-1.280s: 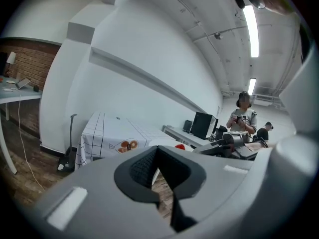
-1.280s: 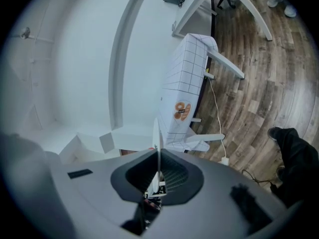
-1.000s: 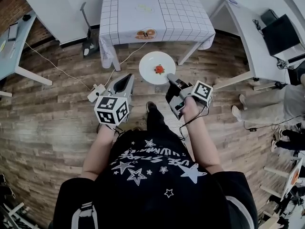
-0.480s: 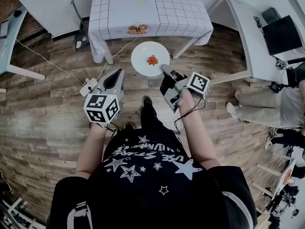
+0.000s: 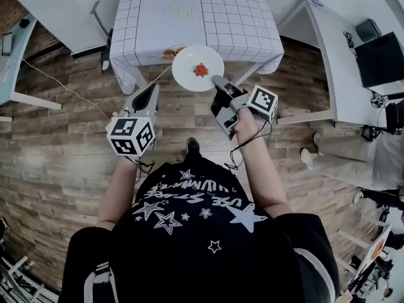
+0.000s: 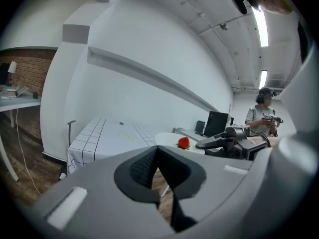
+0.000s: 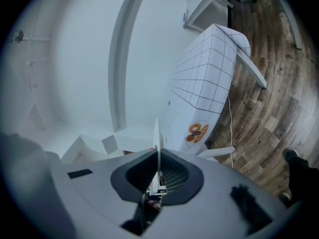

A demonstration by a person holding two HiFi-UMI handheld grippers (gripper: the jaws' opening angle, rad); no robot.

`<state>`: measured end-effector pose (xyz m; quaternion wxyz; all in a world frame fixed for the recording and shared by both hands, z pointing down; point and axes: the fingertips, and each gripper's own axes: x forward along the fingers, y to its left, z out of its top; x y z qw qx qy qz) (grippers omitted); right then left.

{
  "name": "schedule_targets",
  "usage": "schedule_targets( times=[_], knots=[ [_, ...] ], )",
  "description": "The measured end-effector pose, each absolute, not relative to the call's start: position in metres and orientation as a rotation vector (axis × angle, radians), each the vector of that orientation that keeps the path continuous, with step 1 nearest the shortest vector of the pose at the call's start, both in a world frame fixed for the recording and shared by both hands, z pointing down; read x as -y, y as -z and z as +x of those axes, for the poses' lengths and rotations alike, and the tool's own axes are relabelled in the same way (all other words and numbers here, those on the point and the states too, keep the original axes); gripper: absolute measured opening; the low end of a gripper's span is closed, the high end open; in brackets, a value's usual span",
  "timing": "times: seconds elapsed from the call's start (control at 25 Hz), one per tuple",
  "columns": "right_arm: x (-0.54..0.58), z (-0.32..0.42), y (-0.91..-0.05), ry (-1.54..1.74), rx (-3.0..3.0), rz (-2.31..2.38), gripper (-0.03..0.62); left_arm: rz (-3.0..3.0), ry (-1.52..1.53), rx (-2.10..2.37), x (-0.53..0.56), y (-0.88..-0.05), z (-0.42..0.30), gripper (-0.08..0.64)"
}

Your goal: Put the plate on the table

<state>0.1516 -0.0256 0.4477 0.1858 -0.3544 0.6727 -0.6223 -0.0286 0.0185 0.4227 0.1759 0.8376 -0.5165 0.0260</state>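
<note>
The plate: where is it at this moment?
In the head view the white plate is at upper centre, held by its rim in the right gripper, at the near edge of the checked table.

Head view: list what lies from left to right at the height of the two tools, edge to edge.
pale grey desk → left tool → round white plate → right tool, clamped on the plate's rim → long white desk → black monitor

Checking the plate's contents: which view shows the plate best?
Head view: the whole plate shows from above, gripped by the right gripper. Left gripper view shows it side-on; right gripper view, only its thin edge.
</note>
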Motion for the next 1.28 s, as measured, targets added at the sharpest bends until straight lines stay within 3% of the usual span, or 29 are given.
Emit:
schedule_targets(
  times=[0.68,1.28],
  knots=[
    [0.132,0.180,-0.445,1.802,-1.955,-0.900,0.023,2.250,0.048,1.593,0.070,-0.407,-0.010,0.009],
    [0.100,0.191,-0.453,1.850,-1.920,-0.957,0.023,2.197,0.055,1.585,0.041,-0.409,-0.005,0.009]
  ],
)
